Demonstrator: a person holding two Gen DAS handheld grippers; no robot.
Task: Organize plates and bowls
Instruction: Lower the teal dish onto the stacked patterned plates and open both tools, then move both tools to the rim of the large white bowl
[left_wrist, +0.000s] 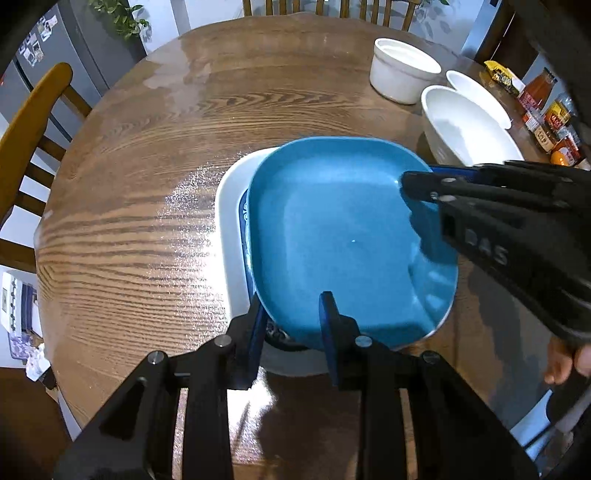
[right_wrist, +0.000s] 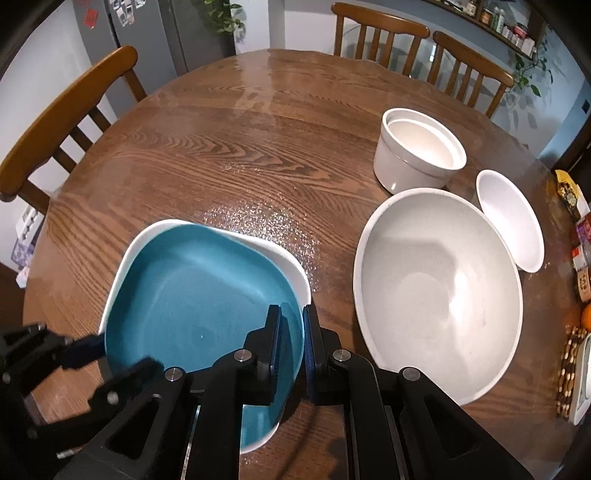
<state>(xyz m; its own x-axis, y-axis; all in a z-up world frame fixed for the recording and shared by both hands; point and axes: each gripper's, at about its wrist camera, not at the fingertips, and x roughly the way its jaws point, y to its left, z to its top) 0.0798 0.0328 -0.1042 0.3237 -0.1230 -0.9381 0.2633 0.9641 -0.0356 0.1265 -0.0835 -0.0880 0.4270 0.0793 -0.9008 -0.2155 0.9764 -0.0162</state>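
The round wooden desk (right_wrist: 229, 155) carries a white square plate (left_wrist: 231, 229), a large white bowl (right_wrist: 436, 295), a ramekin (right_wrist: 417, 155) and a small white dish (right_wrist: 511, 221).

two black grippers angle steeply downward. the left gripper (left_wrist: 295, 317) pinches a plate rim at its near edge. the right gripper (right_wrist: 291, 325) clamps the opposite rim.

A round wooden bench (right_wrist: 229, 147) with strong grain fills the view, its top glinting under the light. Wooden chairs (right_wrist: 70, 107) stand around it. A grey fridge (right_wrist: 147, 37) carries photos and magnets — a trailing green plant (right_wrist: 225, 16) hangs just beside it. At the bench's right edge stand sauce bottles and jars (left_wrist: 546, 114) and an orange (right_wrist: 586, 317).
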